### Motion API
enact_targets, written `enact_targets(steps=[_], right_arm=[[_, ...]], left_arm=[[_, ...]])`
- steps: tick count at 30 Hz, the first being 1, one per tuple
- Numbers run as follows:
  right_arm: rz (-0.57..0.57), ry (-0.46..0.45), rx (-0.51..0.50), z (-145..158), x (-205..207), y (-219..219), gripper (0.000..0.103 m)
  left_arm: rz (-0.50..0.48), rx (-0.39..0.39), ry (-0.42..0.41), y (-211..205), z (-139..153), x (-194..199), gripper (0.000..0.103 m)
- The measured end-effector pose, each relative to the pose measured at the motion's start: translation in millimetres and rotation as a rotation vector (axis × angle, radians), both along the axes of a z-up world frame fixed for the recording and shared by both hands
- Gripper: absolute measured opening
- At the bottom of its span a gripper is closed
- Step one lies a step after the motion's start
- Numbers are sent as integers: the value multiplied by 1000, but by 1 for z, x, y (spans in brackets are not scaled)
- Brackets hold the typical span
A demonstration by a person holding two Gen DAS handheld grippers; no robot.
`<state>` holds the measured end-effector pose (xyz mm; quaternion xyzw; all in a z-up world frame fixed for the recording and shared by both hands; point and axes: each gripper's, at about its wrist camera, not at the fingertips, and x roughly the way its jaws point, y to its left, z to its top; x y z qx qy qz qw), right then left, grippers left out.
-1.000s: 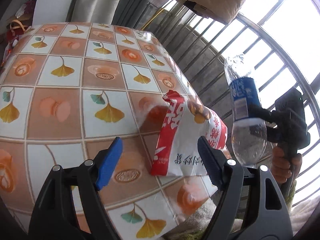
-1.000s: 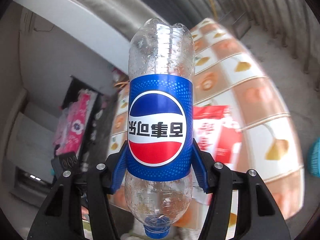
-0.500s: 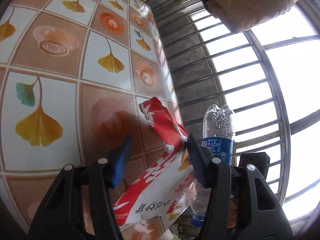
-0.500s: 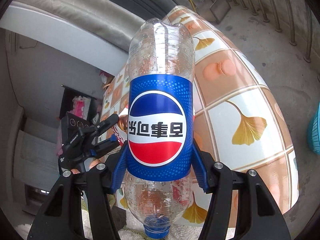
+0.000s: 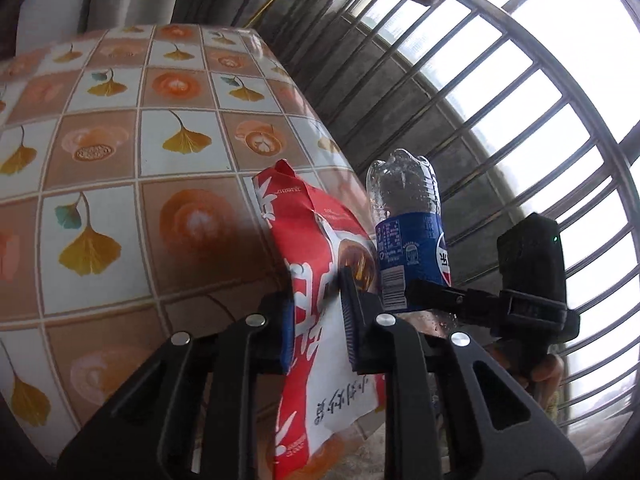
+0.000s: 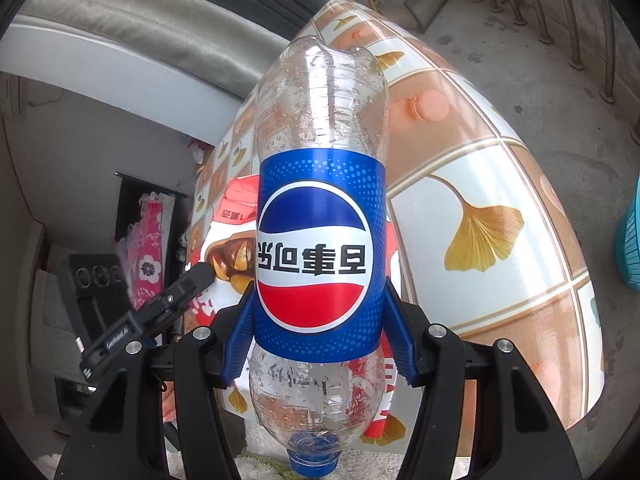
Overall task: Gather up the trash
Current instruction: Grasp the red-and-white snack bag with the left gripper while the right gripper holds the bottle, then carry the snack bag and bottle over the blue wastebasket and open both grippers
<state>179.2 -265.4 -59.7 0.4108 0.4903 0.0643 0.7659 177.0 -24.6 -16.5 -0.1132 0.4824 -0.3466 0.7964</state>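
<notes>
While the left gripper (image 5: 316, 316) is pinching the red and white snack bag (image 5: 320, 280) between its two blue pads, the bag is hanging at the near corner of the table (image 5: 120, 160), its top flap standing above the patterned cloth and its lower end drooping past the table's edge; whether it is touching the cloth anywhere cannot be told from the left wrist view. The right gripper (image 6: 320, 320) is clamping the plastic cola bottle (image 6: 320, 240) by its blue label, cap end pointing down toward the gripper's body and base pointing away, and the bottle is sitting just beside the bag, off the table's corner on the railing side. To carry this step off well, the left pads should probably be squeezing flat foil rather than a loose fold, since a thin, slick bag is likely to slide out if the grip is only catching a crease; lifting it straight clear of the table before swinging it away would be keeping it from dragging on the cloth. The two held things are close enough to brush, so moving them apart a little seems wise. As for containers, the bottle is looking empty apart from droplets clinging inside its clear wall, and its blue cap appears to be on. The bag's contents are not showing. A turquoise basket (image 6: 632, 248) is peeking in beyond the table at the right wrist view's edge; its inside is hidden.
</notes>
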Motion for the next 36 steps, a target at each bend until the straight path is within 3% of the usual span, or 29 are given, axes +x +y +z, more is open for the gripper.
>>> enact_targets(steps=[4,10,20,27,36], right_arm=[[-1,14,-14,-1,6,4,57],[-8,11,-26,4,3,8,57],[-28,-13,-25,13,-13,5,57],[-48,-50,-25,22,-26,-5,57],[-67,-91,-21,32,-45,-15,57]], left_arm=[[7,126,-95,-12,10,-12,16],[21,190,-170,-7,15,-25,12],[-4,182,-250,-19,36,-43,0],[-5,173,-289,-23,48,-51,0],[0,202,-395,-27,69,-71,0]])
